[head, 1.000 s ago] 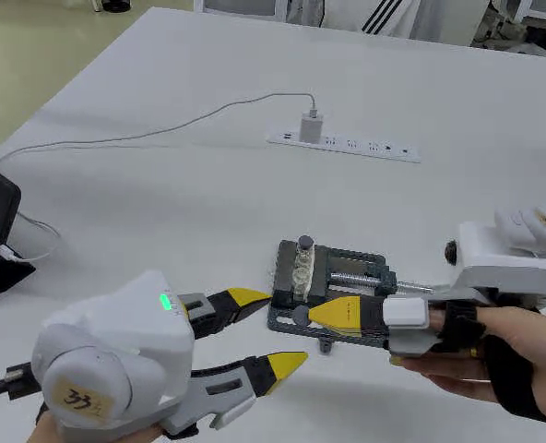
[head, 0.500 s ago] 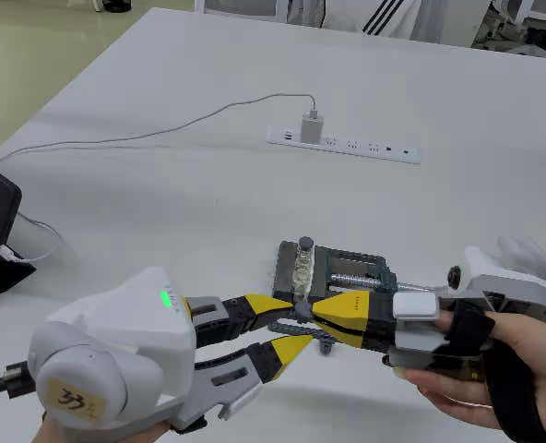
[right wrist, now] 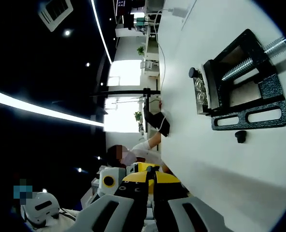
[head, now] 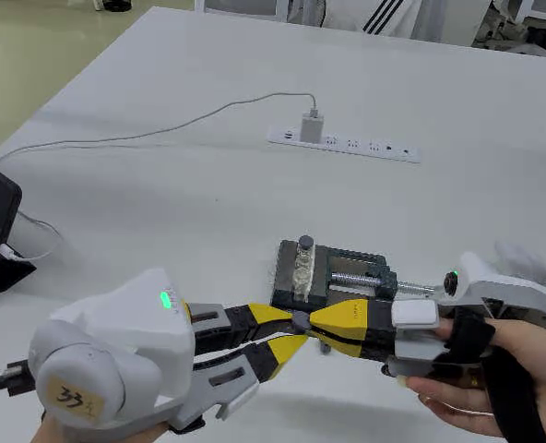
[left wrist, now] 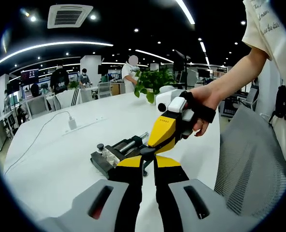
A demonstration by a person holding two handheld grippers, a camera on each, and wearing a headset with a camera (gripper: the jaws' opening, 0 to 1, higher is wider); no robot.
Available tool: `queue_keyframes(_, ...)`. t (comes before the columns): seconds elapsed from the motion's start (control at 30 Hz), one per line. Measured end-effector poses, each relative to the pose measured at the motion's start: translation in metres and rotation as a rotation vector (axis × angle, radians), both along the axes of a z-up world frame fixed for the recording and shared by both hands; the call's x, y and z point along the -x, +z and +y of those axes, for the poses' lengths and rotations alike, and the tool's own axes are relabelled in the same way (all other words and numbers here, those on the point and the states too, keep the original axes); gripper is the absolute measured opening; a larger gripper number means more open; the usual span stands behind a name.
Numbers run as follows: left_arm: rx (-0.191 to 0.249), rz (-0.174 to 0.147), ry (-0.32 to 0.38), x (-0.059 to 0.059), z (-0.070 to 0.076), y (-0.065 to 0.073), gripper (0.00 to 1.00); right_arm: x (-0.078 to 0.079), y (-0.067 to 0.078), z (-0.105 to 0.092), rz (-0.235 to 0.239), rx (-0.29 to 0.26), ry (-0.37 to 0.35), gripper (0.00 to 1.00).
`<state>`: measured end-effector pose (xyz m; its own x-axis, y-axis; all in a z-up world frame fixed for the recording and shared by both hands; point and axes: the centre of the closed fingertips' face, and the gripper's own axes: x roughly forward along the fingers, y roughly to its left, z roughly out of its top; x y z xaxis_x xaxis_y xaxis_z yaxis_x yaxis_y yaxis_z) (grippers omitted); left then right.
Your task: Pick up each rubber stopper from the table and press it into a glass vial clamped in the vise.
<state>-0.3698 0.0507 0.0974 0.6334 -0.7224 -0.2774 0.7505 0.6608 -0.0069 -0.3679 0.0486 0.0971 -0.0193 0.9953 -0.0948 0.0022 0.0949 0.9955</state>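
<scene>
White bench [head: 162, 212] in an open-plan office: a power strip [head: 347, 144] with a charger [head: 311, 125] plugged in and a cable [head: 162, 129] trailing away lies beyond a small dark vise [head: 347, 268].

The vise clamps an upright glass vial [head: 302, 268] already topped with a dark plug [head: 305, 242].

Just in front of the vise, the two pairs of yellow-tipped tongs meet tip to tip over a dark stopper [head: 299, 318]. The left tongs [head: 290, 328] come in from the lower left. The right tongs [head: 314, 320] reach in from the right, gripped by a hand [head: 494, 369] in a black strap.

The left gripper view looks along the left tongs [left wrist: 148, 158], jaws drawn close and pinching the stopper [left wrist: 147, 151] at their ends. The right tongs [left wrist: 157, 145] slant down onto it from above. Behind them stand the vise [left wrist: 116, 153] and vial [left wrist: 103, 153], with a leafy plant [left wrist: 152, 82] and a grey mesh chair [left wrist: 249, 159] farther off.

The right gripper view, rolled on its side, shows the right tongs [right wrist: 150, 173] pressed together, the stopper at their very tip hard to make out. It also shows the vise [right wrist: 272, 89] from above with the capped vial [right wrist: 199, 89] between its plates, and a second stopper [right wrist: 240, 136] lying loose on the bench beside the vise base.
</scene>
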Motion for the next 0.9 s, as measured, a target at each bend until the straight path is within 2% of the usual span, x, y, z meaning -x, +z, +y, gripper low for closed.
queue_keyframes(0.43,0.007,0.016,-0.009,0.0018,-0.0018,-0.0009,0.04,0.0038,-0.0035,-0.0001,-0.018,0.004,0.010,0.00)
queue_keyframes(0.6,0.015,0.023,-0.011,0.0022,-0.0018,-0.0009,0.03,0.0065,-0.0024,0.0003,-0.061,-0.004,0.020,0.00)
queue_keyframes(0.9,0.033,0.036,-0.015,0.0024,-0.0028,-0.0004,0.03,0.0091,-0.0005,-0.0005,-0.102,-0.017,0.033,0.00)
